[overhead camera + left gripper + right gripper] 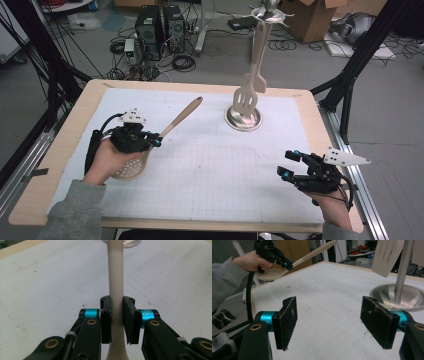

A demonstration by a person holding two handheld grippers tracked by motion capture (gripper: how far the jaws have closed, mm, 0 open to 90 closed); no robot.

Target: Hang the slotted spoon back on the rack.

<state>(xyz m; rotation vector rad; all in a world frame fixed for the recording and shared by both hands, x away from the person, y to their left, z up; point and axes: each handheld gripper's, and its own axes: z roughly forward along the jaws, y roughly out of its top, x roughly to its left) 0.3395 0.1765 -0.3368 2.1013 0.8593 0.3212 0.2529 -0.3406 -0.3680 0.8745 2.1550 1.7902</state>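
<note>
Clamping skimmer spoon (pixel 150 145) by its handle, left gripper (pixel 156 140), at nine o'clock, right gripper (pixel 288 164) jaws apart, at four o'clock.

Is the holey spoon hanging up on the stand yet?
Not yet. Done: the slotted spatula already hangs on the rack. In hand: the left gripper is shut on the skimmer spoon, held off the table. Left: hanging it up. The right gripper waits open.

Black claws (pixel 157 139) (pixel 289 165), cyan rollers, grey sleeves (pixel 75 212)
</note>
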